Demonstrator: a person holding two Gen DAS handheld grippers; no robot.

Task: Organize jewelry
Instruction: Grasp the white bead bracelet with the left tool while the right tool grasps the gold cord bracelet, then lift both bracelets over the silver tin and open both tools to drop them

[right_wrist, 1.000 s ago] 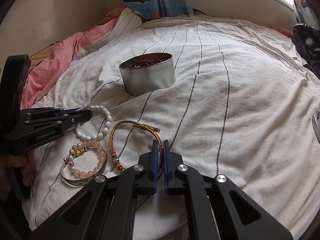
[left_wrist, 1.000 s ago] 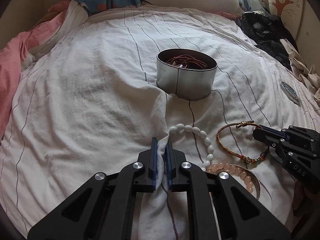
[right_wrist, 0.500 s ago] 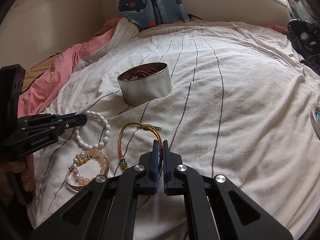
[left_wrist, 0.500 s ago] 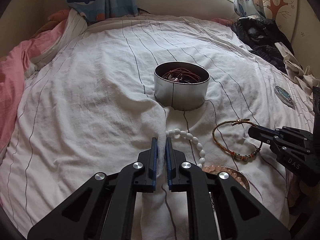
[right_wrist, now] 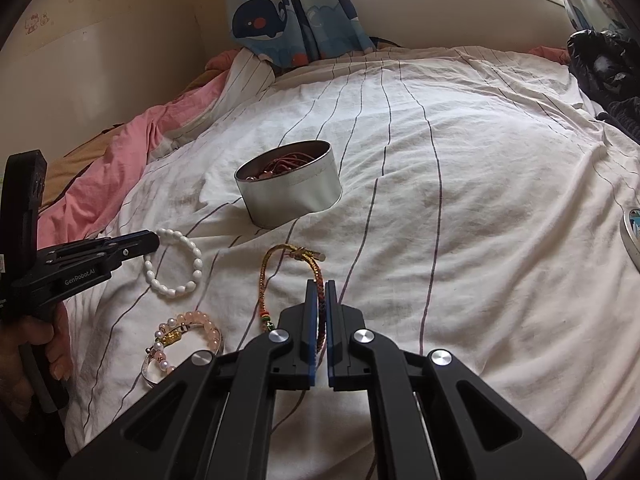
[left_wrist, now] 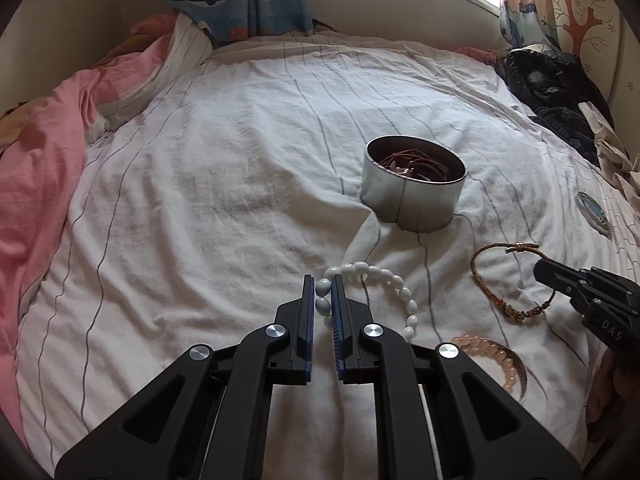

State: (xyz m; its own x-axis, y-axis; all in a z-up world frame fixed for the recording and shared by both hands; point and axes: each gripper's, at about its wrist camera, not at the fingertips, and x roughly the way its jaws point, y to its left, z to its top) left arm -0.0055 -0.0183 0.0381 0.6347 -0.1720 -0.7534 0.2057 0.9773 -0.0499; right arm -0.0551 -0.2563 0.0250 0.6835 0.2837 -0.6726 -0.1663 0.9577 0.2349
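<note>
Pinching two beads of the white bead bracelet (left_wrist: 394, 282), the left claw (left_wrist: 323, 280) readies it for the round tin (left_wrist: 412, 196); the right claw (right_wrist: 319, 286) clamps the braided cord bracelet (right_wrist: 290, 258) likewise.

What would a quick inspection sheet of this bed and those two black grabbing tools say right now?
Surface: bedsheet, white with thin dark stripes, rumpled.
Job's things: round metal tin, open, red cords inside; white bead bracelet; braided gold cord bracelet; pink bead bracelet lying on a silver bangle.
Clutter: small round disc near the sheet's right side; black clothing piled beyond it.
Grippers: left tool closed on the white bead bracelet; right tool closed on the braided gold cord bracelet.
Cables: nothing seen.
Surroundings: pink blanket, whale-print curtain, window above.
</note>
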